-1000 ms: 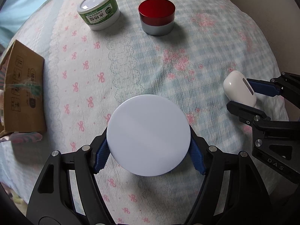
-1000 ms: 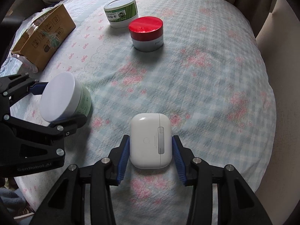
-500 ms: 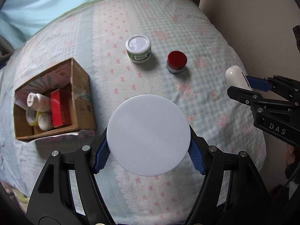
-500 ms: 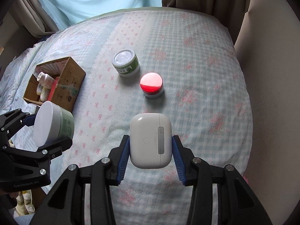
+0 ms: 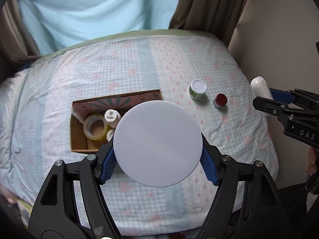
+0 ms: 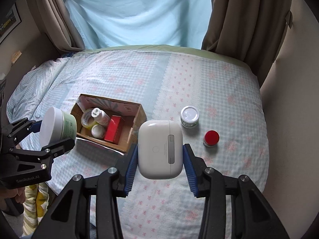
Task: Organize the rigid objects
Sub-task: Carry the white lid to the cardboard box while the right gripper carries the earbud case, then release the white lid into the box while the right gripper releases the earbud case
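Note:
High above the bed, my left gripper (image 5: 158, 164) is shut on a green jar with a white lid (image 5: 158, 143); the same jar (image 6: 57, 125) shows at the left of the right wrist view. My right gripper (image 6: 160, 165) is shut on a white earbud case (image 6: 160, 149), whose end (image 5: 259, 87) shows at the right edge of the left wrist view. An open cardboard box (image 6: 127, 139) lies on the bed and holds a tape roll (image 5: 95, 127), white bottles and a red box (image 6: 113, 129). A green-labelled tin (image 6: 189, 116) and a red-lidded jar (image 6: 211, 138) stand to the box's right.
The bed carries a checked floral quilt (image 6: 219, 91). A pale blue sheet (image 6: 139, 14) and brown curtains (image 6: 237, 20) hang behind it, and a beige wall (image 6: 289, 79) runs along the right. A person's hand (image 5: 312, 159) shows at the right edge.
Both grippers have risen well above the bed with their loads still gripped. The box, tin and red-lidded jar now look small and far below, and the box's inside has come into view.

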